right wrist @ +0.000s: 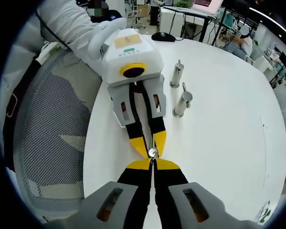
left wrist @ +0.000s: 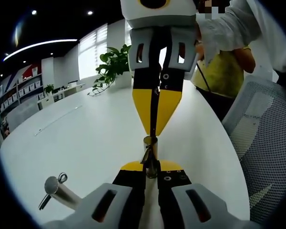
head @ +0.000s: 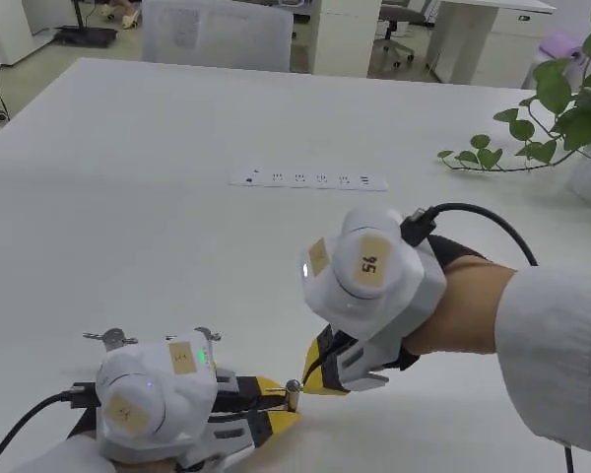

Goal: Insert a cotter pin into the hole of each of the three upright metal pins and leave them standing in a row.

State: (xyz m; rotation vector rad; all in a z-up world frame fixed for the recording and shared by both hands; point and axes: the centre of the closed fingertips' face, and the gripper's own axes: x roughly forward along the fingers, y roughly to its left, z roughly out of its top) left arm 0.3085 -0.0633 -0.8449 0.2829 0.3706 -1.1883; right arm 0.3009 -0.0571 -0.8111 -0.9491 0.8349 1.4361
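Metal pin upright nr tabletop's near edge, clamped btwn left gripper's yellow jaws. Right gripper jaws pressed together, tips at pin's top; what they pinch, can't tell. Beyond, two more pins standing side by side, cotter pins thru them. Socket strip mid-tabletop, plant at far right edge.

A broad white table carries a flush socket strip and, towards its right edge, a leafy potted plant. A pale chair stands at the far side, a grey mesh chair nearer (just beside the rim). Bright windows and a ceiling light strip glow against a dark ceiling
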